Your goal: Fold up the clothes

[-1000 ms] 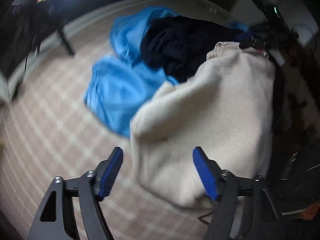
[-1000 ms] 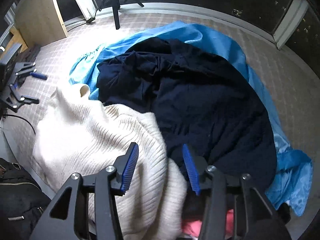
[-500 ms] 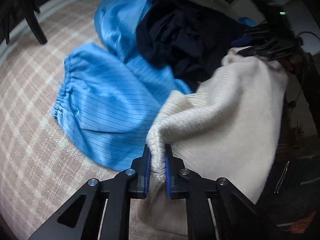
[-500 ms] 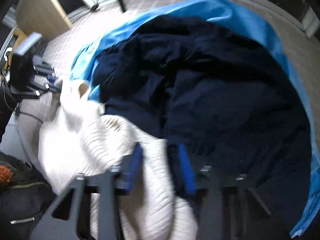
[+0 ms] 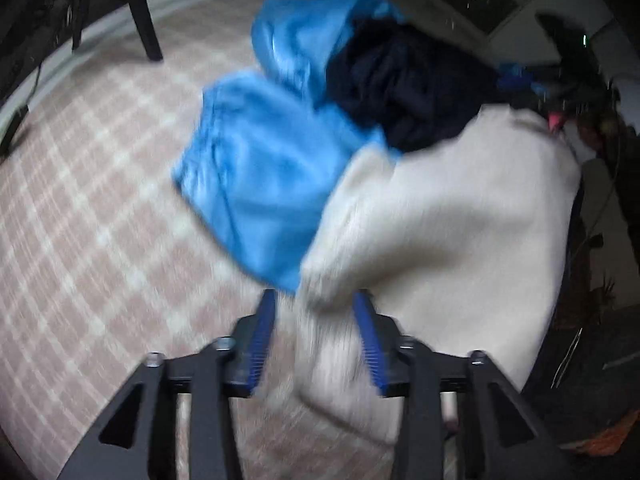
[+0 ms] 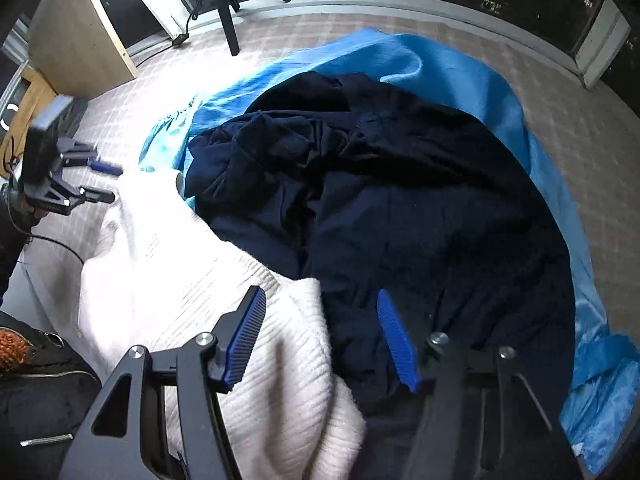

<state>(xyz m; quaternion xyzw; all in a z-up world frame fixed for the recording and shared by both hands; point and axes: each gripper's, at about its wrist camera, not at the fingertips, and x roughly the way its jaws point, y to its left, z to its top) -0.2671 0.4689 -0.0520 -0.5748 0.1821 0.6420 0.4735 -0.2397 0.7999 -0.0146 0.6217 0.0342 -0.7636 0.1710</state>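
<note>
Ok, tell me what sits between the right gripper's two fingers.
In the right wrist view, the right gripper is open over the cream sweater's edge, where it meets the navy garment. Both lie in the gap.

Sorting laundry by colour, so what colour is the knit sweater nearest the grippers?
Cream white sweater, ribbed knit; clearest in the right wrist view.

Left gripper (image 5: 316, 340): matte black angular arms with triangular cutouts, silver round screws at joints, ribbed blue pads (image 5: 370, 344) on inner finger faces

Right gripper (image 6: 320, 336): same black frame, silver screws, blue ridged pads (image 6: 244, 340) inside fingers
</note>
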